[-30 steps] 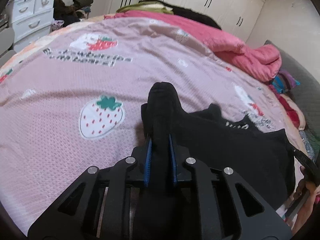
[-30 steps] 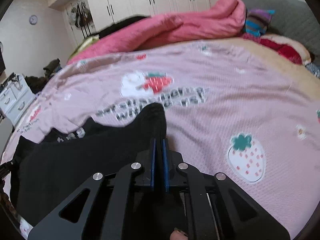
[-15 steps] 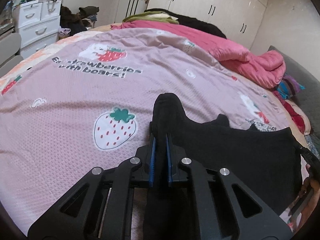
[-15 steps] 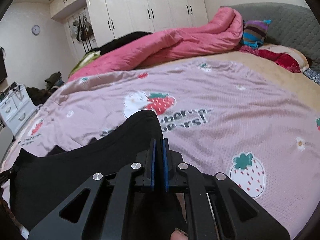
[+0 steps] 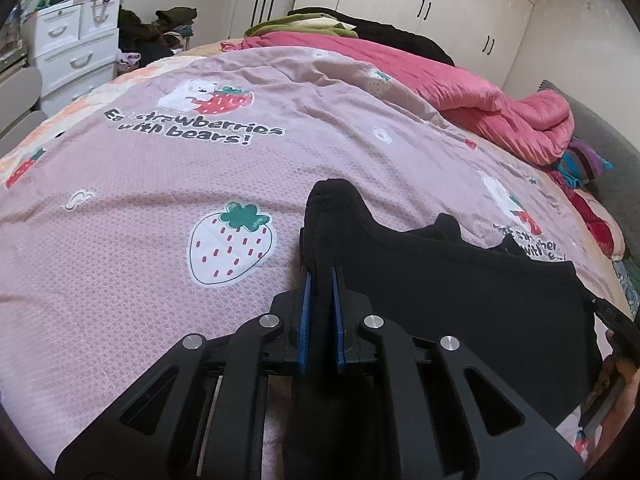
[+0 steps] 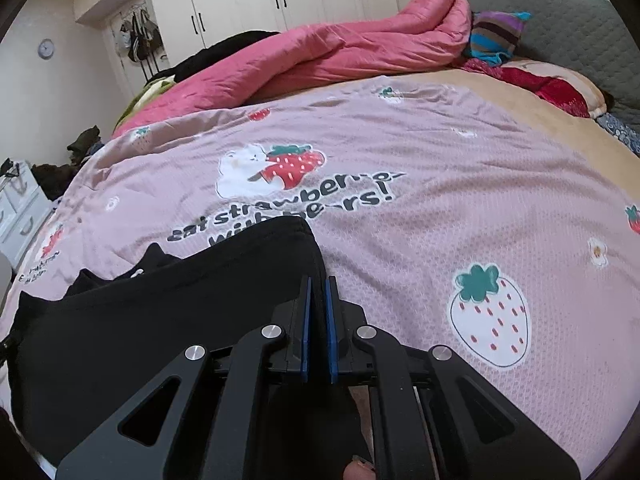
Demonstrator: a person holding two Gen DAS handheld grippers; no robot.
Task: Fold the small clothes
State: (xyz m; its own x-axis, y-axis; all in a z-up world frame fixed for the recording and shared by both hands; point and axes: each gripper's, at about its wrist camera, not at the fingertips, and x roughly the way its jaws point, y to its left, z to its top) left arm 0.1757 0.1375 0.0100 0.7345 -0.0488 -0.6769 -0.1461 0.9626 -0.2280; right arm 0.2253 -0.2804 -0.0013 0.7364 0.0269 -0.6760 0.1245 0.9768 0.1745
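on the bedspread (image 5: 120, 240), one black garment (image 5: 460, 292)

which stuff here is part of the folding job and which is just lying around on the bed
Part of the job:
- black fabric garment
- left gripper, shut on one corner
- right gripper, shut on the other corner

Just lying about:
- rumpled pink quilt
- striped purple and blue cloth
- white plastic drawer unit

Each fisheye rides just behind its own claw, tilted down at the bed (image 5: 160, 240) from close above. The left view faces the drawers (image 5: 76, 52); the right faces the grey headboard (image 6: 560, 20). Both share the black garment (image 5: 460, 280) (and the pink quilt (image 6: 340, 52)).
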